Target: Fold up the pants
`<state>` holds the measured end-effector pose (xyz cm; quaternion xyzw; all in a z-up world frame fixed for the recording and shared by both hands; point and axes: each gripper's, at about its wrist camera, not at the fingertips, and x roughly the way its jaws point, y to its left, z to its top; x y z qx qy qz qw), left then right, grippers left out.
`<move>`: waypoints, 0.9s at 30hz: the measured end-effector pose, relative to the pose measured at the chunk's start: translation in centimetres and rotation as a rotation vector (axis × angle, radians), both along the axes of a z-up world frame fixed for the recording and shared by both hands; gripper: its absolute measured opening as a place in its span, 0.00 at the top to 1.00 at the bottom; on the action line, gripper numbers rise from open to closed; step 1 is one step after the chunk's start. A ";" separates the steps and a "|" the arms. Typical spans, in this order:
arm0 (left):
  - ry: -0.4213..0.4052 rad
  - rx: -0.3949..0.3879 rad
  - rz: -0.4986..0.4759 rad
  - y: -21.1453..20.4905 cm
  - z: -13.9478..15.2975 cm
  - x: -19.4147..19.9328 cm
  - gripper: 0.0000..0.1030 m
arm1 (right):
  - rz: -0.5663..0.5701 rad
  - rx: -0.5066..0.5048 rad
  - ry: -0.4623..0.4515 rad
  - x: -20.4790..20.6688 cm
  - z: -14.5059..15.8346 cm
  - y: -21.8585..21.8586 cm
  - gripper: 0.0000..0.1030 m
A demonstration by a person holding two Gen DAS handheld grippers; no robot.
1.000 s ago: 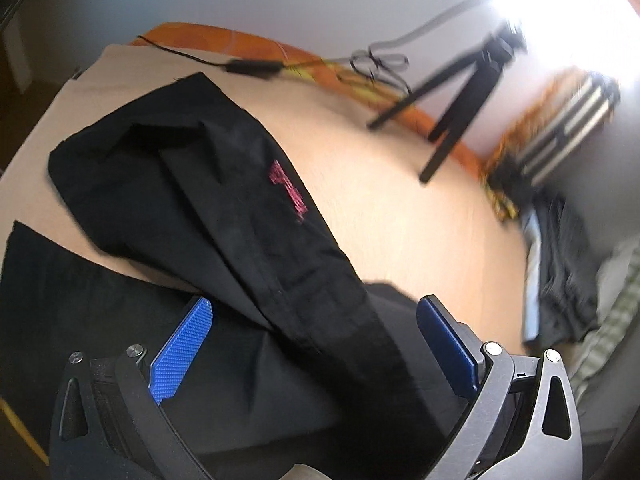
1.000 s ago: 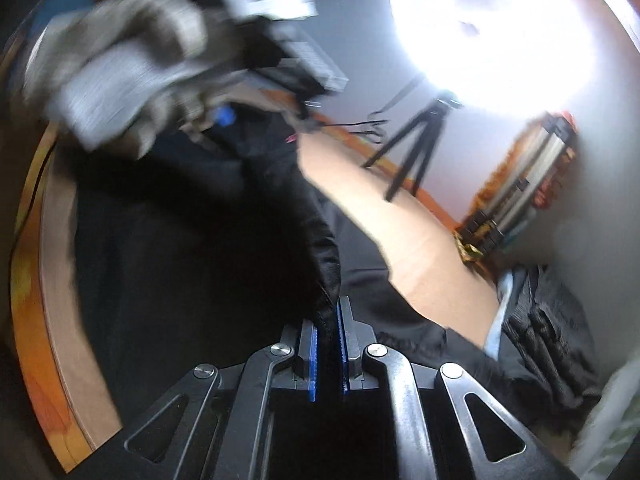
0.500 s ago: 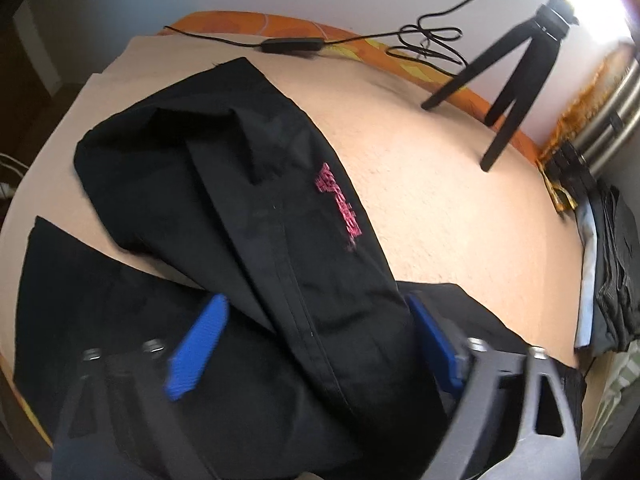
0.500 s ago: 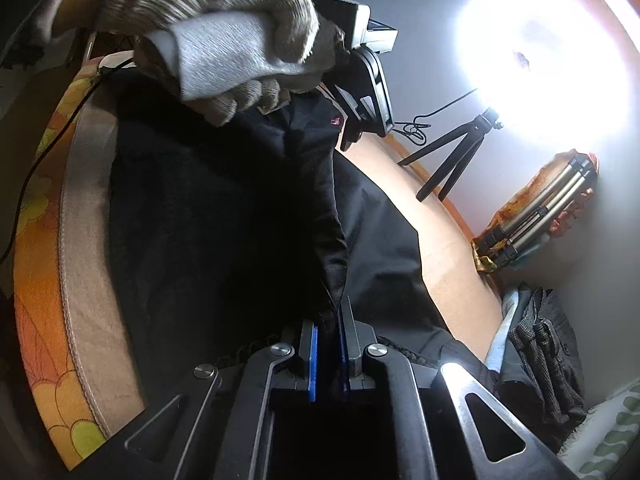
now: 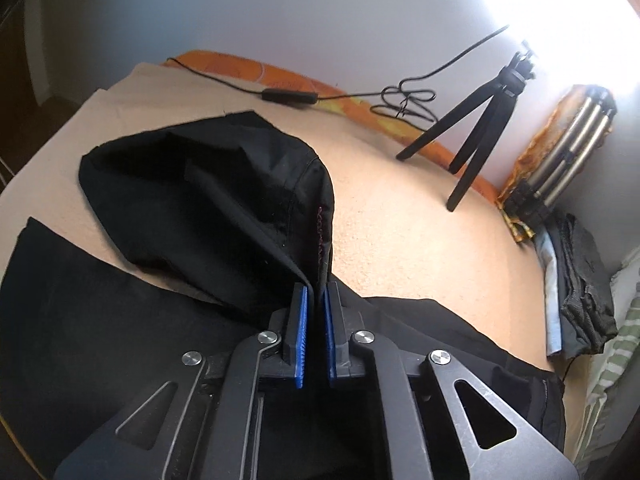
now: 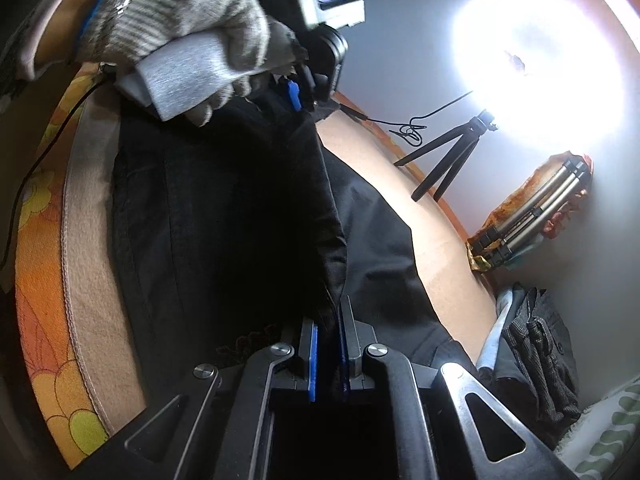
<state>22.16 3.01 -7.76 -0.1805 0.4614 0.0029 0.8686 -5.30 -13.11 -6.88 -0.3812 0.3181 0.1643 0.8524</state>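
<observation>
Clamped on a pinched fold of the black pants (image 5: 208,208), the left gripper (image 5: 315,308) has its blue ribbed pads squeezing the cloth, having just closed on it. From the left wrist, the matte woven garment lies on a tan fuzzy blanket (image 5: 400,232), the raised leg running away from the jaws toward the far left. A black tripod (image 5: 476,132) and a thin cable (image 5: 404,100) stand beyond.

From the right wrist, the right gripper (image 6: 329,320) grips the fabric's edge (image 6: 256,216), which stretches taut up toward a knit-gloved hand (image 6: 176,40). An orange flowered sheet (image 6: 38,280) borders the blanket.
</observation>
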 end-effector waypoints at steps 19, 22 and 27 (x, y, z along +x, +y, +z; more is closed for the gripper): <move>-0.144 -0.155 0.129 3.8 -1.1 -15.6 0.95 | 0.071 -0.027 -0.019 -6.8 0.4 -0.8 0.94; -0.139 -0.128 0.120 3.3 -1.6 -17.1 0.95 | 0.084 -0.052 -0.004 -8.2 -0.6 -1.0 0.94; -0.116 -0.120 0.127 3.6 -2.4 -19.0 0.91 | 0.091 -0.076 0.015 -9.2 -1.7 -1.1 0.94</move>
